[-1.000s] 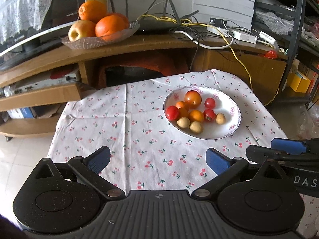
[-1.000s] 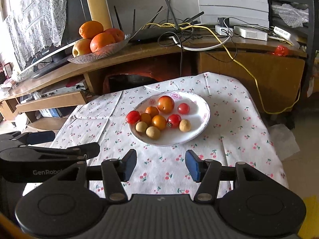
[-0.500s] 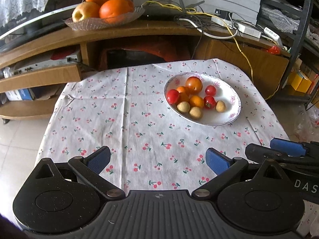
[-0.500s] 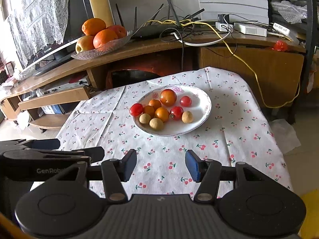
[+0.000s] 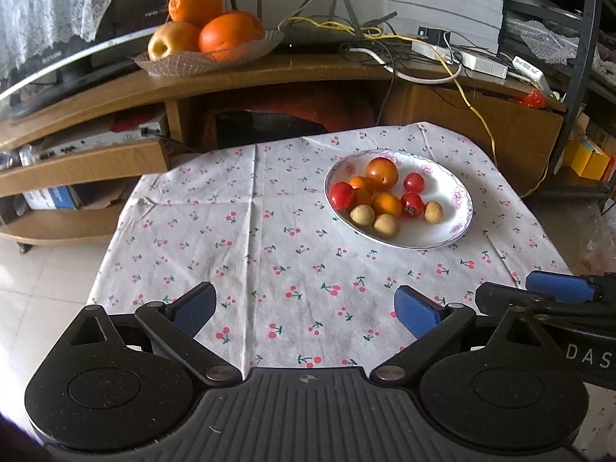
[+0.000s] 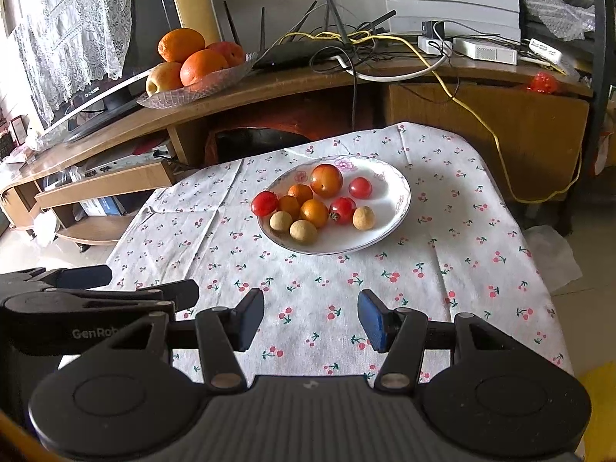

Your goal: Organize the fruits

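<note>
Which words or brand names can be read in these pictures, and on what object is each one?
"DAS", cut by the frame edge: on the right claw.
"GenRob", partly hidden: on the left claw.
White letters on the television frame: too small.
Label on the white box: blurred.

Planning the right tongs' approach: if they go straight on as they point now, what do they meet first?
Probably the tablecloth just short of the plate; the right tongs point slightly downward, open and empty. Depth is unclear.
</note>
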The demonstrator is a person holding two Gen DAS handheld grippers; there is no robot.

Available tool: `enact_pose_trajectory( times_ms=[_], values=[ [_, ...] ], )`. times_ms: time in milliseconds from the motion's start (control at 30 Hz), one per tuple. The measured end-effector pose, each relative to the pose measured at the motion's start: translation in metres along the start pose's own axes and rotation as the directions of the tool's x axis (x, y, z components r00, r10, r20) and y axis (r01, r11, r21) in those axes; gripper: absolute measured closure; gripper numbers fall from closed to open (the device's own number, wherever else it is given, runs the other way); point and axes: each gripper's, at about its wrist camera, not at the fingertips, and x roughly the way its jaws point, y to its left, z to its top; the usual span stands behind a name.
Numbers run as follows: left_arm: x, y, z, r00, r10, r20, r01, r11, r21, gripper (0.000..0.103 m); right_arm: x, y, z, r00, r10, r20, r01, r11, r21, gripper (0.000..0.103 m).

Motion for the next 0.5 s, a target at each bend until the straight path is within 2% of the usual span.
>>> enact_pose_trajectory(
  times_ms=[500],
  values=[
    [-0.0047, -0.0044, -0.0012, 0.998, 0.046, 0.038, -0.047, 0.998, 0.030, 0.002, 0.0008, -0.0007, -0.0011, 1.000, -0.003, -0.004, 0.003, 1.000, -0.002, 0.052]
  ],
)
